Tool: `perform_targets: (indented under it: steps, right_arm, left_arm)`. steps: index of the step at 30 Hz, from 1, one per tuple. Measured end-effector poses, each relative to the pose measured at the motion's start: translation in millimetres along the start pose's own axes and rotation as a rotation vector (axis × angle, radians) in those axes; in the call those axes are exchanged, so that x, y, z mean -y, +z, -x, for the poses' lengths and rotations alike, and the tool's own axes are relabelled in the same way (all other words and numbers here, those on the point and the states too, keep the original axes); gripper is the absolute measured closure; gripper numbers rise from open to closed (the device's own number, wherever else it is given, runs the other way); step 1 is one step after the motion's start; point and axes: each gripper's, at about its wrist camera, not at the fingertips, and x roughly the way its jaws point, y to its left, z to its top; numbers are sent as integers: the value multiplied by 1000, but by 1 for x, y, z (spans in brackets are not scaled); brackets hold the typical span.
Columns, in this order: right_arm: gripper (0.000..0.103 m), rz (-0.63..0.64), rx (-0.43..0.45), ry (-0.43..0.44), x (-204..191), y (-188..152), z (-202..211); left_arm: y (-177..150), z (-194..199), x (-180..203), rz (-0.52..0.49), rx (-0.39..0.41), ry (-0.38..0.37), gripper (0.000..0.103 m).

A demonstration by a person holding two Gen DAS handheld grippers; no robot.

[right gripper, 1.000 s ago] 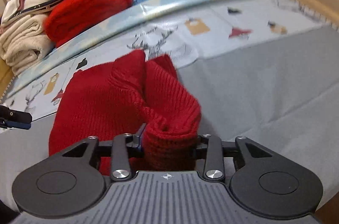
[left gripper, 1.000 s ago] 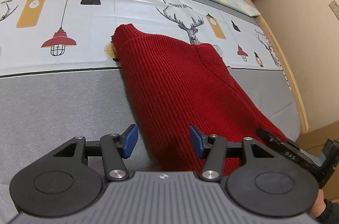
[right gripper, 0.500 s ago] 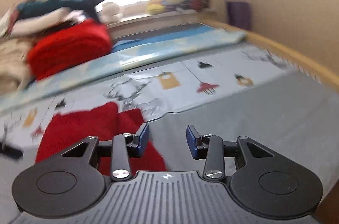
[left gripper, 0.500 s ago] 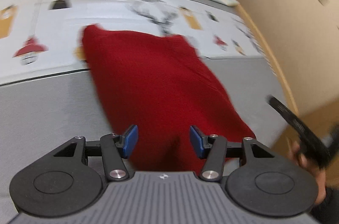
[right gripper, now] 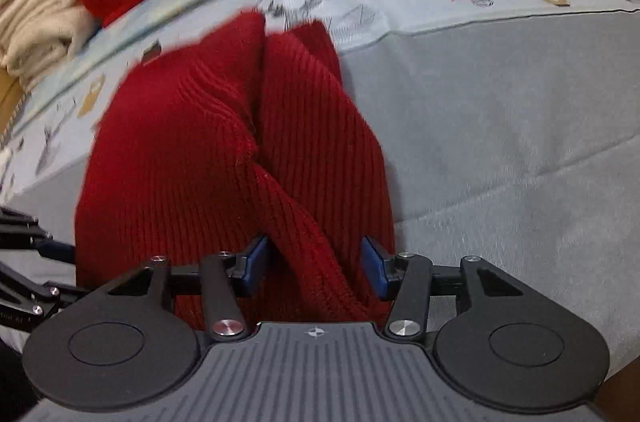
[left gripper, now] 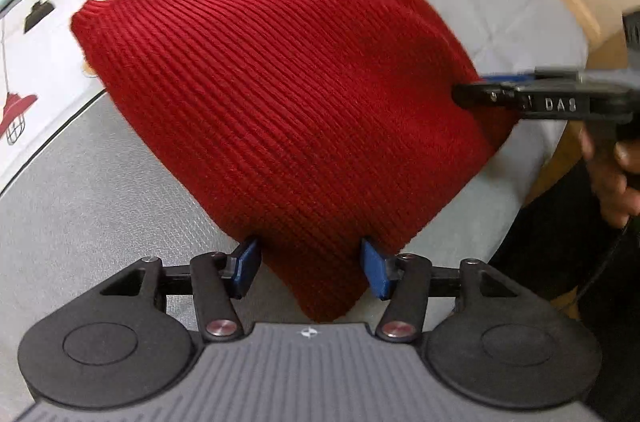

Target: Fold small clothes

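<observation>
The red knit garment (left gripper: 280, 94), partly folded, is spread on the grey bed cover (right gripper: 500, 142). Its near corner is straddled by the left gripper (left gripper: 308, 268), jaws spread, pads not pressing. A thick fold is bracketed by the right gripper (right gripper: 316, 262), whose jaws have just been opening. If only the top layer is pinched, the fold may be pulled apart.

both wrist views look steeply down, close over the red knit (left gripper: 280, 94) on the bed (right gripper: 500, 126), from opposite sides.
</observation>
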Motion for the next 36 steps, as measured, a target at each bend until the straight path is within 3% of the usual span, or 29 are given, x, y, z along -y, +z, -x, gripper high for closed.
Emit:
perform_targets:
  steps: [3, 7, 11, 15, 17, 21, 23, 30, 36]
  right_arm:
    - [49, -46, 19, 42, 4, 7, 7]
    - [46, -42, 70, 109, 6, 25, 19]
    - [38, -20, 98, 140, 18, 57, 8]
    - [36, -61, 18, 191, 31, 75, -27]
    - [31, -84, -20, 186, 34, 77, -45]
    - [32, -83, -67, 194, 38, 82, -68]
    - [24, -98, -99, 208, 43, 85, -81]
    - [20, -106, -137, 265, 45, 86, -92]
    - [43, -97, -144, 315, 38, 90, -95]
  left_arm:
    - [3, 12, -19, 113, 55, -26, 35]
    - [7, 28, -57, 319, 161, -36, 18]
    - [2, 31, -96, 595, 237, 1, 16]
    - [3, 26, -120, 752, 250, -24, 16]
    - [5, 22, -125, 777, 261, -69, 16]
    - [7, 13, -122, 761, 248, -96, 16]
    - [11, 4, -122, 756, 231, -106, 15]
    - [22, -25, -135, 797, 223, -198, 13]
    - [29, -35, -133, 797, 228, -230, 17]
